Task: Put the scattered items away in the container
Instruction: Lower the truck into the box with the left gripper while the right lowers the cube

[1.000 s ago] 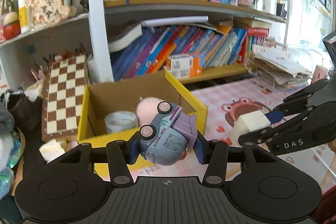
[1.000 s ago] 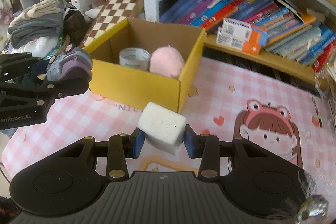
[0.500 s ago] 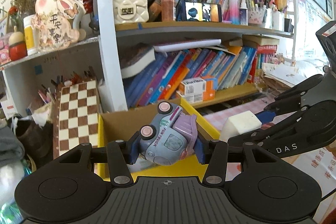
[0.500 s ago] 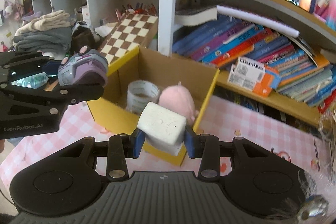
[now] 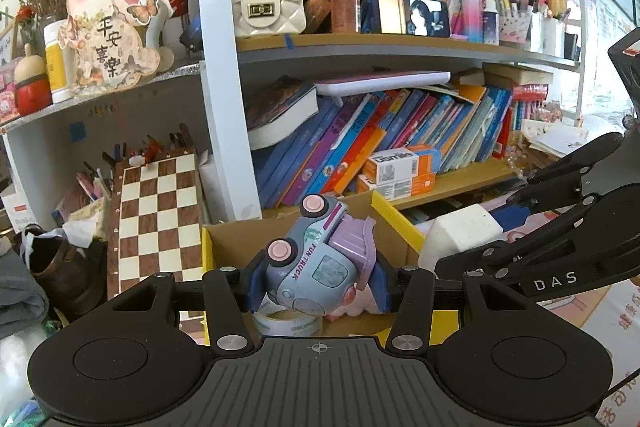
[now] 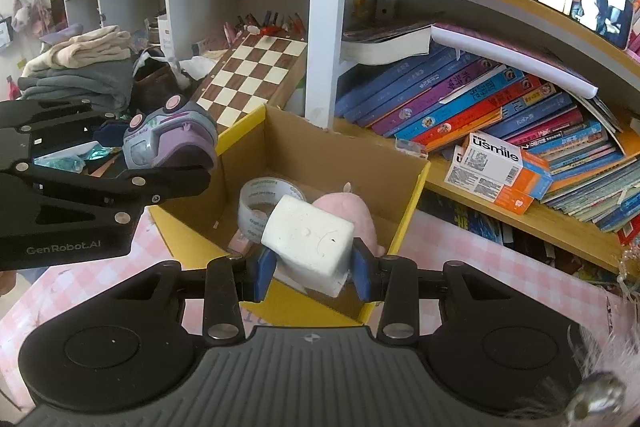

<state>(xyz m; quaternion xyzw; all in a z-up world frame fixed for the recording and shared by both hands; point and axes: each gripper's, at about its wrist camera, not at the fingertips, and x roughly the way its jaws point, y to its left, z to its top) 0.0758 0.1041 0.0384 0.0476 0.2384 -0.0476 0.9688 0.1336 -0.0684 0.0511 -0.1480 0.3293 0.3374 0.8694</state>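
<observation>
Yellow box on pink checked cloth, against bookshelf. Inside: tape roll, pink plush. Left gripper clamped on toy truck, held over box's left edge. Right gripper clamped on white block, held over box's near edge.

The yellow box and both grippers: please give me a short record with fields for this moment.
container: yellow cardboard box, open top
already inside: tape roll; pink plush
left gripper: shut on toy truck, over the box
right gripper: shut on white block, over the box's near edge
released yet: neither
behind box: chessboard, bookshelf
</observation>
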